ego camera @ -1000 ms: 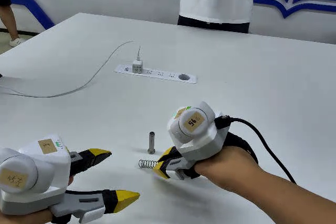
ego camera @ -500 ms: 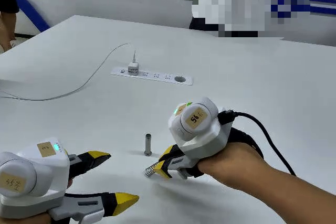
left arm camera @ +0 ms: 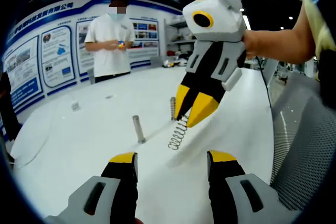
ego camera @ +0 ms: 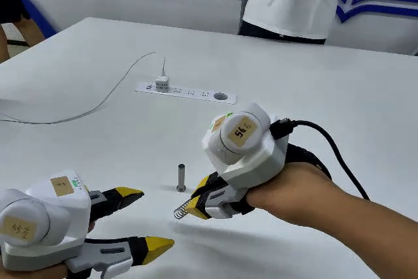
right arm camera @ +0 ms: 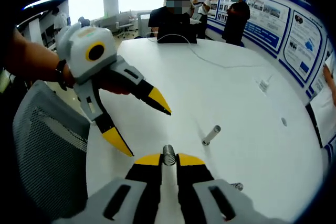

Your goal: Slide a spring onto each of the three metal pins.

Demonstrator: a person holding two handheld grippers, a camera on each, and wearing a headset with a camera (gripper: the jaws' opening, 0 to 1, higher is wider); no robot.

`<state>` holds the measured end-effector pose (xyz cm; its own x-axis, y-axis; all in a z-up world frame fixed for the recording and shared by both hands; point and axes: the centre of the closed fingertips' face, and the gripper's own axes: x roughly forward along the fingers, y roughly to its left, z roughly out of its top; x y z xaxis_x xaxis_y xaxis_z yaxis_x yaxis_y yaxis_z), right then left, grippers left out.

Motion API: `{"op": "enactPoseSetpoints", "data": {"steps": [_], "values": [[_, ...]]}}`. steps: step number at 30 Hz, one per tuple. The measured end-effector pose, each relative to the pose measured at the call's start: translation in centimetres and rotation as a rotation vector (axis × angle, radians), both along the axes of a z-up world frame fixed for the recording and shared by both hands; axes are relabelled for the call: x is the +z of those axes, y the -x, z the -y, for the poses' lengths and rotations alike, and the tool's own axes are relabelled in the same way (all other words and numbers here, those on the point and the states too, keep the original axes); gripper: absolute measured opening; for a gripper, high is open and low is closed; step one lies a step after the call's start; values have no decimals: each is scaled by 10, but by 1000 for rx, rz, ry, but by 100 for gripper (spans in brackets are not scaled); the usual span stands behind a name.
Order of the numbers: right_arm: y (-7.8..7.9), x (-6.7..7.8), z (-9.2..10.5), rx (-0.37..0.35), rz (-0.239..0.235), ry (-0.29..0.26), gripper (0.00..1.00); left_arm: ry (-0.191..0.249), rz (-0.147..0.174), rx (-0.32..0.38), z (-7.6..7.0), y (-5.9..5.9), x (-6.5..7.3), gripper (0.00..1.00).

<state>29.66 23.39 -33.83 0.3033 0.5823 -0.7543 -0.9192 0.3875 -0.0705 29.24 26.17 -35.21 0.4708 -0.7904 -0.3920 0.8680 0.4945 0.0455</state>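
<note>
Plain white tabletop [ego camera: 313, 96], with a short metal pin [ego camera: 181, 178] standing upright on it. Further back there's a white power strip [ego camera: 186, 92] with a small charger [ego camera: 161, 83] plugged in, its cable [ego camera: 98, 106] trailing off left.

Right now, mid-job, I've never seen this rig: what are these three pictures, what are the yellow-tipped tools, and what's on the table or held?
No robot arm here: these are two handheld two-jaw grippers. The wide picture comes from a headset camera; each round one comes from a camera on a gripper, looking along its jaws. The right gripper is shut on a spring. The left gripper is open, holding nothing. On the table a pin stands upright; farther off lies a power strip.
</note>
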Motion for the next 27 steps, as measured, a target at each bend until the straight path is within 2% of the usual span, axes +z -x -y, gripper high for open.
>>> {"op": "enactPoseSetpoints", "data": {"steps": [11, 20, 27], "values": [[14, 7, -14, 46, -28, -8, 12, -27, 43, -60, 6, 9, -2, 34], [21, 7, -16, 69, -41, 4, 12, -43, 69, -92, 14, 12, -3, 25], [22, 11, -19, 80, -35, -1, 12, -40, 74, -98, 16, 13, -2, 18]]}}
